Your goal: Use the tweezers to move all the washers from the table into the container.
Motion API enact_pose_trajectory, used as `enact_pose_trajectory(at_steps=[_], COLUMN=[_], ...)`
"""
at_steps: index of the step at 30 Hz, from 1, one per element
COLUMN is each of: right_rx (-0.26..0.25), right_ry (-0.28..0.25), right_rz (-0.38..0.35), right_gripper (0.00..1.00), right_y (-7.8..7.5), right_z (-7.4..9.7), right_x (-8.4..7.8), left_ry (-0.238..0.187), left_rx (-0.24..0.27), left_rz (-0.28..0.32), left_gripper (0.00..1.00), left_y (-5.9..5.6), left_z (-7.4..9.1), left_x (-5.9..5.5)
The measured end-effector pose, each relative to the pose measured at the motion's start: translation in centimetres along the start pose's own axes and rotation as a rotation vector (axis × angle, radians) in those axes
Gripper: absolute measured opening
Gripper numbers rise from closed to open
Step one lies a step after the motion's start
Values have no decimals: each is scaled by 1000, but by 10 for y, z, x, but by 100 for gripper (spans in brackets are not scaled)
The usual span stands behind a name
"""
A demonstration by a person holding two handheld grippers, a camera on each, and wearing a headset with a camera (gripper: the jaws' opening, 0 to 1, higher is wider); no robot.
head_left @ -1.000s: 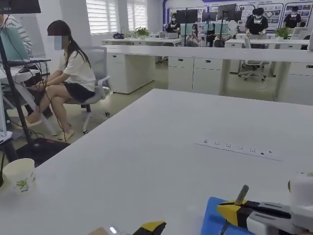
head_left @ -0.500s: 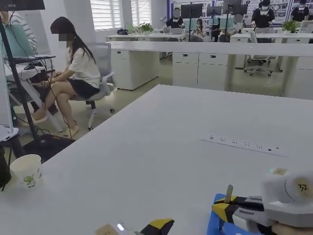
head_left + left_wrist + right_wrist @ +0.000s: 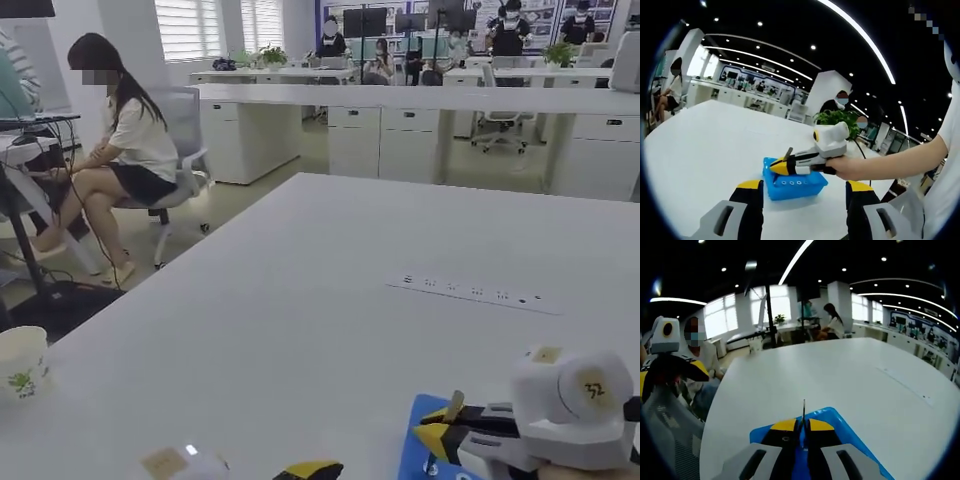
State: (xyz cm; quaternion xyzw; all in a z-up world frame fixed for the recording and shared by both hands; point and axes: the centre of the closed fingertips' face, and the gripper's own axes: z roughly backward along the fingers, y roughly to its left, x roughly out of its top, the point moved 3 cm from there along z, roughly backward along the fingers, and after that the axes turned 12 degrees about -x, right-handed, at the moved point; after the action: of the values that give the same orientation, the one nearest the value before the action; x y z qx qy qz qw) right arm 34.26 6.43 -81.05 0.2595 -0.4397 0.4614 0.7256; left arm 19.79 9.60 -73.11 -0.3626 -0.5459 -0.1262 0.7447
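Tweezers (image 3: pixel 803 412): gripped between the clenched jaws of the right gripper (image 3: pixel 803 426); the thin metal tip stands out past the yellow jaw tips; in the head view it tilts upward, away from the table.
Right gripper: held in a person's hand (image 3: pixel 850 167); it hangs just above the container; its jaws are pressed together on the tweezers.
Left gripper (image 3: pixel 805 187): jaws spread wide with nothing between them; it sits on the near side of the container and points at it; it is apart from the right gripper.
Container (image 3: pixel 790 194): a shallow blue tray; it rests on the white table (image 3: pixel 300 300) close in front of the person; in the right gripper view it lies directly under the jaws.
Small rings (image 3: pixel 790 182): a row of pale rings inside the container; too small to tell whether they are washers or moulded holes.
Table top: broad and white; a flat power strip (image 3: pixel 470 293) lies well beyond the container; a paper cup (image 3: pixel 20 362) with a green print stands at the far left edge.
Surroundings: a seated person (image 3: pixel 125 150) is on an office chair to the left of the table; white desks and more people stand behind; a potted plant (image 3: pixel 835 117) shows behind the right gripper in the left gripper view.
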Motion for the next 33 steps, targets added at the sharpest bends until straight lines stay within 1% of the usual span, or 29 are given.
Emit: enact_pose_trajectory(at_steps=[3, 6, 8, 11, 13, 17, 20, 21, 23, 24, 25, 26, 27, 28, 30, 32, 33], right_rx=[-4, 4, 9, 23, 34, 49, 72, 83, 103, 114, 128, 142, 164, 166, 193, 214, 229], right_ry=[-7, -28, -38, -62, -77, -109, -114, -116, -113, -109, -106, -104, -88, -85, -68, -53, -35], right_rz=[-5, -20, -10, -10, -8, -10, -6, -1, 4, 10, 16, 23, 31, 32, 45, 60, 67], right_gripper=[4, 4, 4, 4, 4, 4, 3, 3, 3, 3, 3, 3, 3, 3, 3, 3, 3], right_y=[0, 1, 4, 8, 11, 18, 25, 29, 36, 39, 43, 47, 53, 54, 62, 70, 75], right_z=[3, 10, 17, 32, 40, 62, 77, 83, 93, 96, 102, 105, 111, 112, 120, 127, 132], right_x=[3, 9, 12, 20, 24, 32, 34, 34, 33, 33, 32, 31, 28, 28, 23, 18, 13], left_ry=[20, 35, 45, 55, 72, 106, 137, 142, 154, 172, 186, 206, 219, 233, 266, 285, 298], left_rx=[-20, -29, -35, -45, -56, -90, -136, -143, -171, -195, -209, -236, -251, -270, -318, -349, -376], left_rz=[-14, -13, -12, -18, -19, -41, -73, -81, -101, -111, -120, -144, -160, -179, -201, -218, -233], left_gripper=[66, 64, 63, 60, 55, 48, 40, 38, 36, 35, 33, 32, 30, 29, 27, 27, 26], left_y=[-2, 1, 4, 9, 10, 8, 1, 0, -5, -10, -12, -17, -20, -25, -34, -41, -47], left_z=[-1, 0, 1, 4, 6, 6, 4, 3, 0, -3, -4, -8, -10, -13, -20, -26, -30], left_x=[3, 7, 10, 17, 20, 24, 29, 30, 32, 32, 31, 31, 31, 30, 28, 27, 27])
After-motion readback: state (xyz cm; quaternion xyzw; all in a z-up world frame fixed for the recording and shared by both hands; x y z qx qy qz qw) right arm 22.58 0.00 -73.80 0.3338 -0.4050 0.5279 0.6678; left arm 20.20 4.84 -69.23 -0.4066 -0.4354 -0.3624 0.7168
